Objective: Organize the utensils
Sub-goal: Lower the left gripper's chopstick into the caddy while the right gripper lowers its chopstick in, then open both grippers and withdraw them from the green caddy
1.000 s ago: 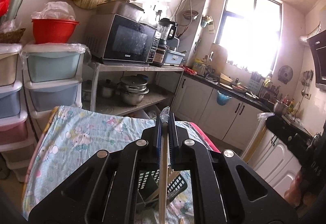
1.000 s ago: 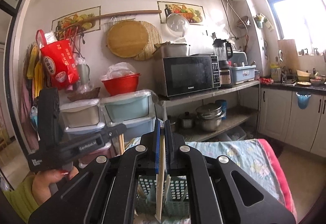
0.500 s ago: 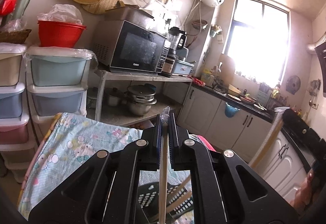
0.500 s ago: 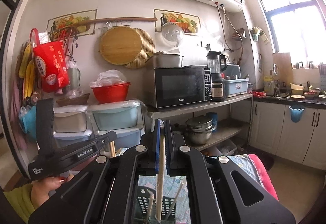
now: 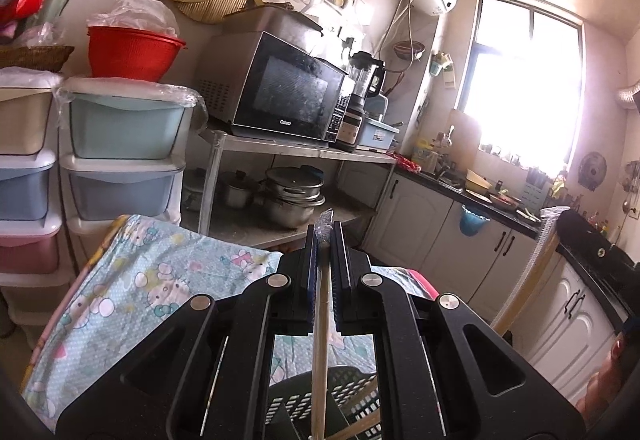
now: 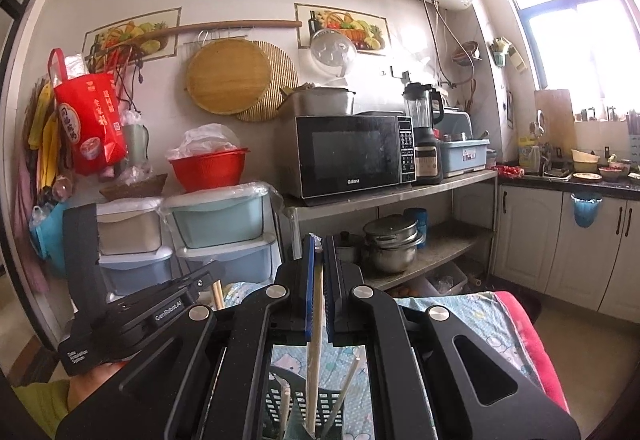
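Note:
My left gripper is shut on a pale wooden chopstick in clear wrap, held upright. Its lower end reaches down to a dark slotted utensil basket below the jaws. My right gripper is likewise shut on an upright wrapped chopstick, whose tip reaches into the same basket. Other chopsticks lean inside it. The basket stands on a table with a light blue cartoon cloth. The two tools are side by side; the left tool's black body shows at the lower left of the right wrist view.
Behind the table stand stacked pastel plastic drawers and a steel rack with a microwave and pots. White cabinets and a counter run under the window on the right. A person's hand grips the left tool.
Both grippers have shifted across the table and sunk a little, each chopstick still clamped. The basket now sits lower in both views, with the right chopstick's tip deeper among its contents.

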A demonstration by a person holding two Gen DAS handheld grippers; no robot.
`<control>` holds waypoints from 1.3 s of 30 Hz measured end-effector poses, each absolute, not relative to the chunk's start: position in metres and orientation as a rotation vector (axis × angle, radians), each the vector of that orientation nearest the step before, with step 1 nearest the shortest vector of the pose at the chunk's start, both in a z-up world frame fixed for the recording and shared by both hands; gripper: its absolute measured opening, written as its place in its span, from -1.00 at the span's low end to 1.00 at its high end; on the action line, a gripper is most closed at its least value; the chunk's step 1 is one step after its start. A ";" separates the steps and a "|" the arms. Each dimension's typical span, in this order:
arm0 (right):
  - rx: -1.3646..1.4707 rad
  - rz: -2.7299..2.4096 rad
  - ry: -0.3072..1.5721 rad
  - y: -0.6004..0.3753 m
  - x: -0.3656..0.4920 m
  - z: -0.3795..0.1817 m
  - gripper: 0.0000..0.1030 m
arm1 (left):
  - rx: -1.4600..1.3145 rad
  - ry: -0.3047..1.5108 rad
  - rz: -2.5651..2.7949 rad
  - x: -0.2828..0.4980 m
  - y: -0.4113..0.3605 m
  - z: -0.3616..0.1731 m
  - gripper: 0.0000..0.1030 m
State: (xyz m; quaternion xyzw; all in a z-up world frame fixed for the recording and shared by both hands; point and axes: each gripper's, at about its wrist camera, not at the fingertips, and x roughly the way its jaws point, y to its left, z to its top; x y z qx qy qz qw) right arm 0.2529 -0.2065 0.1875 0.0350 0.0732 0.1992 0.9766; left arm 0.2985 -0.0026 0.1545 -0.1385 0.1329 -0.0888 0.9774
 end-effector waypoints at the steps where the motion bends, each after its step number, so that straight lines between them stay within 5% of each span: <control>1: 0.070 0.403 0.148 -0.206 0.255 0.184 -0.91 | -0.273 0.264 -0.180 0.299 -0.004 0.152 -0.94; 23: 0.125 0.313 0.264 -0.215 0.264 0.113 -0.89 | -0.220 0.383 -0.179 0.291 -0.013 0.102 -0.89; 26: 0.146 0.297 0.281 -0.221 0.259 0.107 -0.69 | -0.224 0.396 -0.178 0.286 -0.010 0.102 -0.75; 31: 0.169 0.282 0.308 -0.231 0.252 0.101 -0.65 | -0.244 0.417 -0.175 0.276 -0.005 0.100 -0.58; 39: 0.164 0.264 0.336 -0.239 0.235 0.096 -0.45 | -0.278 0.423 -0.175 0.254 0.004 0.099 0.05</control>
